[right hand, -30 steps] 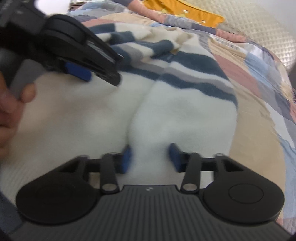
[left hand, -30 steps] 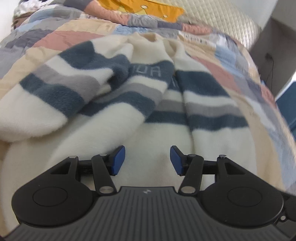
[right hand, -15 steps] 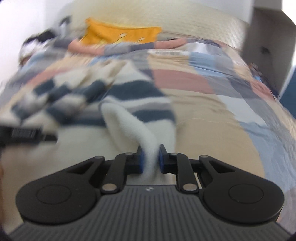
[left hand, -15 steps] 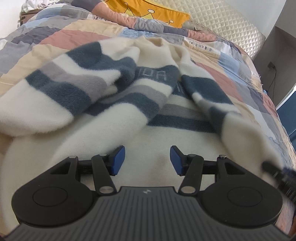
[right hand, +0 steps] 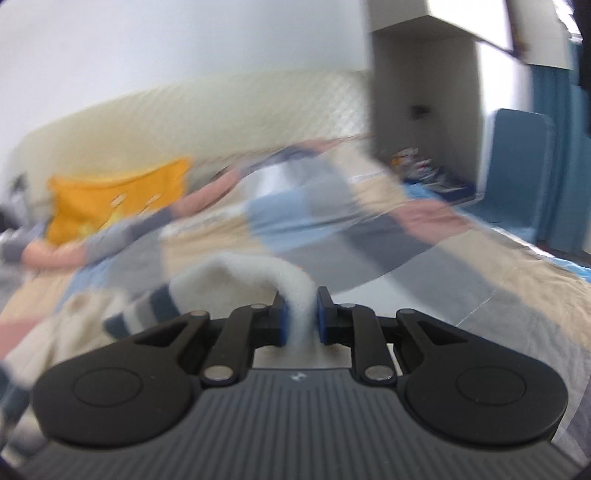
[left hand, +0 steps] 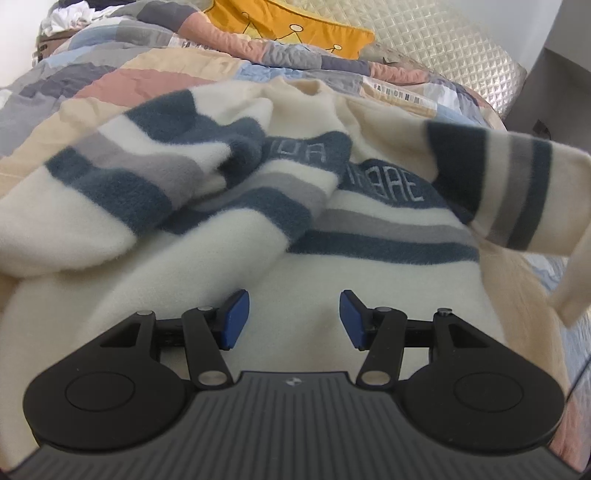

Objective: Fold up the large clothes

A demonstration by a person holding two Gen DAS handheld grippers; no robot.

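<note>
Nearest, left tongs [left hand: 291,317] hover with blue pads [left hand: 233,320] set wide apart, gripping nothing, just above the plain cream body of the striped fleece sweater [left hand: 207,236]. Right tongs [right hand: 300,316] are clamped narrow on a cream fold of the sweater's sleeve [right hand: 258,275], lifted off the bed; right view is motion-blurred. In the left view the same sleeve [left hand: 509,192] hangs raised at right, its navy and grey bands showing. Sweater lies rumpled on the patchwork quilt [left hand: 122,79], chest lettering upside down, other sleeve folded across at left. Beyond: yellow pillow [left hand: 295,26], then quilted cream headboard [left hand: 454,44].
</note>
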